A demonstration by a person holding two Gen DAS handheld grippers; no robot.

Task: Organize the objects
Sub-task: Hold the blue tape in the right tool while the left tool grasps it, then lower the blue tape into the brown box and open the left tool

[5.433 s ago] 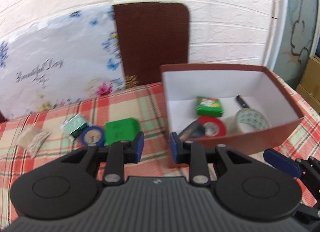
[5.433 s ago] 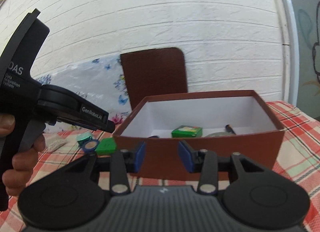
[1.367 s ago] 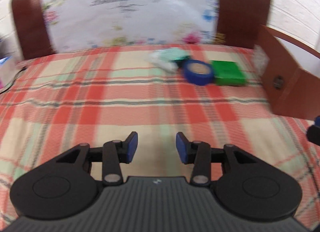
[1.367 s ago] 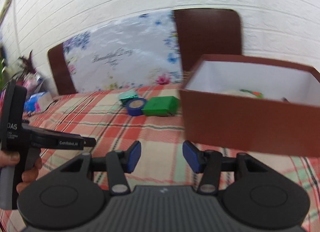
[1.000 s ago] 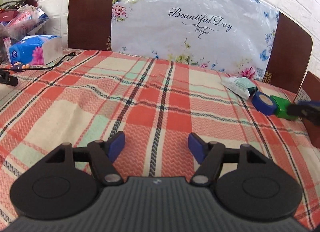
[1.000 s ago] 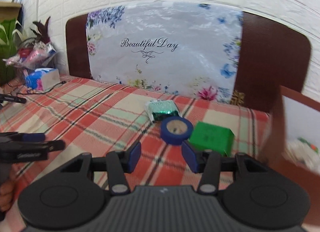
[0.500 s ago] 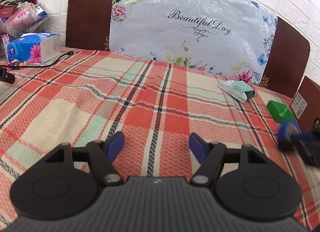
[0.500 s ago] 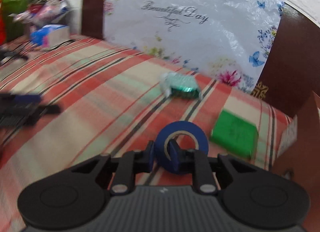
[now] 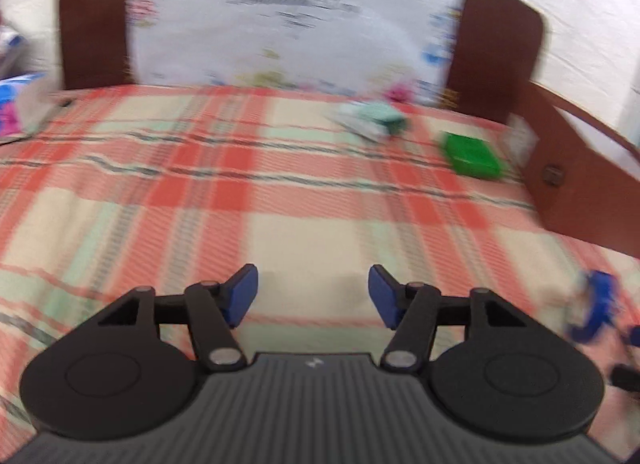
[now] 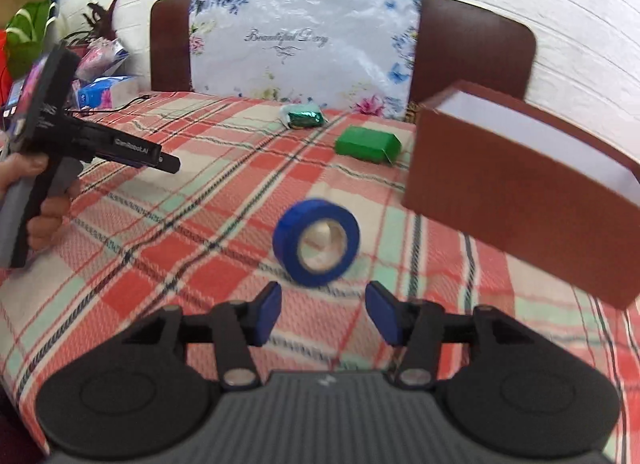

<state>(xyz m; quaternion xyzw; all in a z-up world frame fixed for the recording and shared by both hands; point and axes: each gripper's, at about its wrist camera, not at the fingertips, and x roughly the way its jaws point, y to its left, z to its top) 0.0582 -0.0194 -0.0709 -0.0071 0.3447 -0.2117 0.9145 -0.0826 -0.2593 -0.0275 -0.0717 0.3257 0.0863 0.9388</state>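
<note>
A blue tape roll stands on edge on the plaid cloth just ahead of my right gripper, which is open and empty; the roll is blurred. It shows as a blue blur in the left wrist view. My left gripper is open and empty over bare cloth; it shows from the side in the right wrist view. A green box and a green foil packet lie farther back. The brown box stands at the right.
A plaid tablecloth covers the table. A floral "Beautiful Day" board leans on brown chair backs by the white brick wall. A blue tissue pack and plants sit at the far left.
My right gripper held the blue tape roll half a second ago; it has opened and the roll is now loose on the cloth in front of it. My left gripper swung right.
</note>
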